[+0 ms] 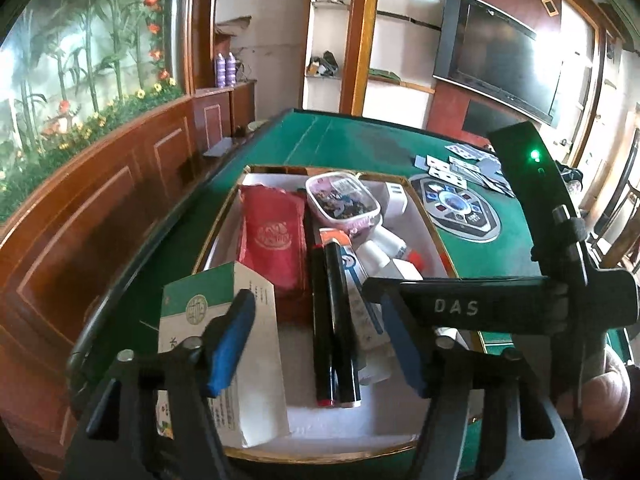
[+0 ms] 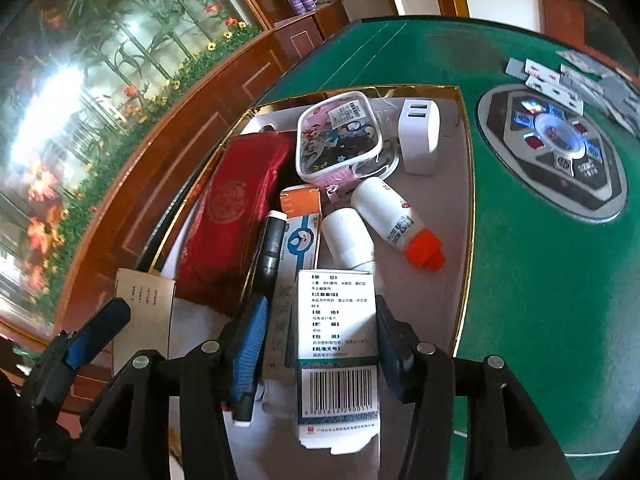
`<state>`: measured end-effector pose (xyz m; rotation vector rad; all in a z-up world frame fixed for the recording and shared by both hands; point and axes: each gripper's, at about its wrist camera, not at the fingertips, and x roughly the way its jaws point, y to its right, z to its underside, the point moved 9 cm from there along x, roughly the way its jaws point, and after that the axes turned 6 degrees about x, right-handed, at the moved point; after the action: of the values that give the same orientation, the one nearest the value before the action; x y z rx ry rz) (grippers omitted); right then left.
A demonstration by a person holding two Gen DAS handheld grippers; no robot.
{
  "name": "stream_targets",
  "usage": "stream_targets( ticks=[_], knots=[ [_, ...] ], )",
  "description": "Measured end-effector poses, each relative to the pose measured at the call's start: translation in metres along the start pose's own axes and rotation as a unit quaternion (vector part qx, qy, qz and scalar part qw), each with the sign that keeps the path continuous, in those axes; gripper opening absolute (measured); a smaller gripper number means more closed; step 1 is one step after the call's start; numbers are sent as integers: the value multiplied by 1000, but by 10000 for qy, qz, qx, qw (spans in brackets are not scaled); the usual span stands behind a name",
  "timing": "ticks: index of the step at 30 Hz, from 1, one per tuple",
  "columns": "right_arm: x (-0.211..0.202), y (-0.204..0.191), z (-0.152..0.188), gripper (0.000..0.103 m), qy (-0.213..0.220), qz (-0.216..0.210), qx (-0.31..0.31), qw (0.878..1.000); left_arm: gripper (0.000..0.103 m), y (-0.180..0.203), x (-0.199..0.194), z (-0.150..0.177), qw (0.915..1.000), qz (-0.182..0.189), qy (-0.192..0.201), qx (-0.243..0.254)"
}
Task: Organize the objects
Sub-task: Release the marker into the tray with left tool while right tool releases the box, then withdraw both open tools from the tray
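Observation:
A gold-rimmed white tray (image 1: 424, 216) on the green table holds a red pouch (image 1: 272, 240), a pink lunchbox (image 1: 344, 198), black pens (image 1: 336, 320), white bottles and small boxes. My left gripper (image 1: 320, 340) is open above the tray's near end, with a green-and-white box (image 1: 224, 344) against its left finger. My right gripper (image 2: 320, 336) is shut on a white medicine box with a barcode (image 2: 338, 344) over the tray (image 2: 466, 184). It reaches across the left wrist view (image 1: 472, 306). The left gripper's finger also shows in the right wrist view (image 2: 100, 332).
Playing cards (image 1: 468, 168) lie scattered at the table's far right, beside an oval control panel (image 2: 552, 152) set in the felt. A white USB charger (image 2: 420, 136) and an orange-capped bottle (image 2: 396, 220) lie in the tray. Wood panelling runs along the left.

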<state>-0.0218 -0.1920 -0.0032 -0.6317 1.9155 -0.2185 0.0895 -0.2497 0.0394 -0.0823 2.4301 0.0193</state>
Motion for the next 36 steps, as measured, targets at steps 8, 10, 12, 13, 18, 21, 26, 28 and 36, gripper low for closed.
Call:
stream_targets(
  ticks=[8, 10, 12, 13, 18, 21, 26, 28, 36],
  knots=[
    [-15, -10, 1, 67, -118, -789, 394, 9960, 85, -3, -17, -2, 9996, -227, 171, 17],
    [-20, -20, 1, 70, -135, -1010, 408, 9940, 87, -5, -22, -1, 9991, -372, 217, 22],
    [-24, -26, 2, 71, -136, -1138, 377, 9927, 89, -8, -25, 0, 9986, -464, 241, 9],
    [-25, -29, 1, 72, -144, -1181, 366, 9922, 90, -9, -27, 0, 9986, -472, 252, -28],
    [-33, -36, 5, 76, -59, -1262, 244, 9917, 91, -14, -36, 1, 9980, -544, 288, -168],
    [-41, -38, 5, 77, 70, -1236, 130, 9922, 92, -14, -39, 1, 9976, -588, 313, -182],
    [-59, -36, 3, 81, 462, -973, -118, 9941, 99, -16, -51, -4, 9954, -746, 526, -306],
    [-69, -34, 2, 83, 717, -748, -265, 9943, 103, -16, -61, -8, 9935, -761, 726, -424],
    [-118, -13, -2, 90, 2067, 198, -602, 9764, 103, -10, -58, -11, 9928, 10, 813, -878]
  ],
)
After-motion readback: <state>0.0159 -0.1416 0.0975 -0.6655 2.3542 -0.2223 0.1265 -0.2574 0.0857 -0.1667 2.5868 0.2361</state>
